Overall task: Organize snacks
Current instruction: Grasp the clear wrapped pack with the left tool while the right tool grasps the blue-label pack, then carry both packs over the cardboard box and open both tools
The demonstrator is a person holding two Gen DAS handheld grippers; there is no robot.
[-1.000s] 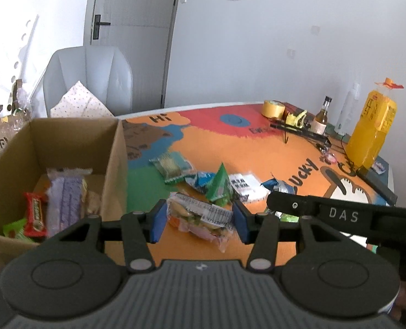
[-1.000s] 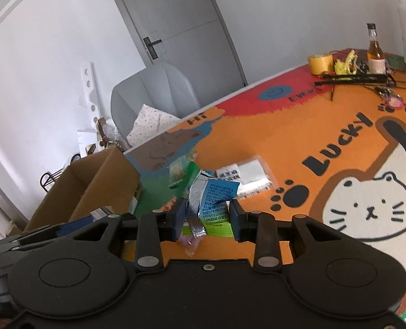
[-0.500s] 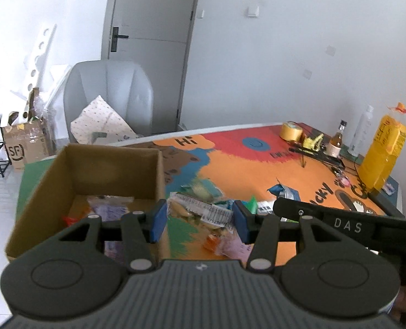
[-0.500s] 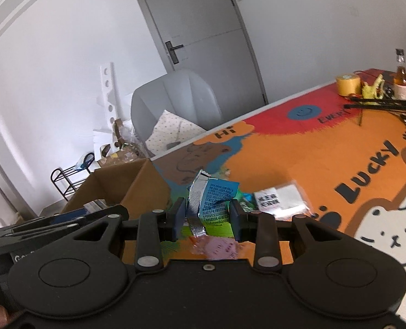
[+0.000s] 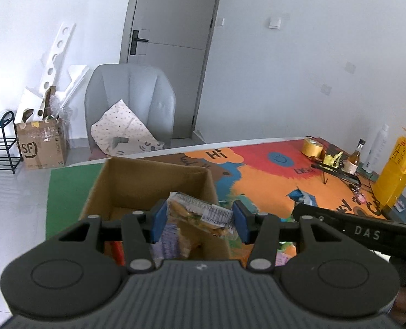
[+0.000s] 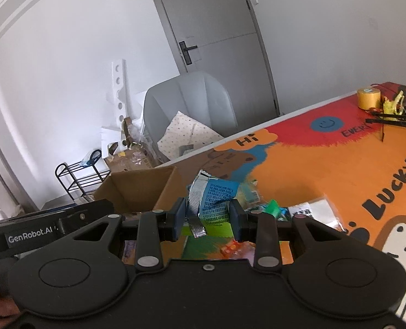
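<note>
Left wrist view: crinkled clear plastic snack packet with barcode label point(image 5: 200, 215) clamped in left gripper point(image 5: 199, 221), above open corrugated cardboard box point(image 5: 153, 183). Right gripper point(image 6: 206, 218) pinches creased blue-and-silver foil snack pouch point(image 6: 213, 202) over colourful printed tabletop point(image 6: 326, 159), beside box.

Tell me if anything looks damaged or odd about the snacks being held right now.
The blue snack packet in the right gripper looks crumpled, its silver top edge bent and twisted. The clear snack bag in the left gripper hangs tilted over the cardboard box. Nothing spilled.
</note>
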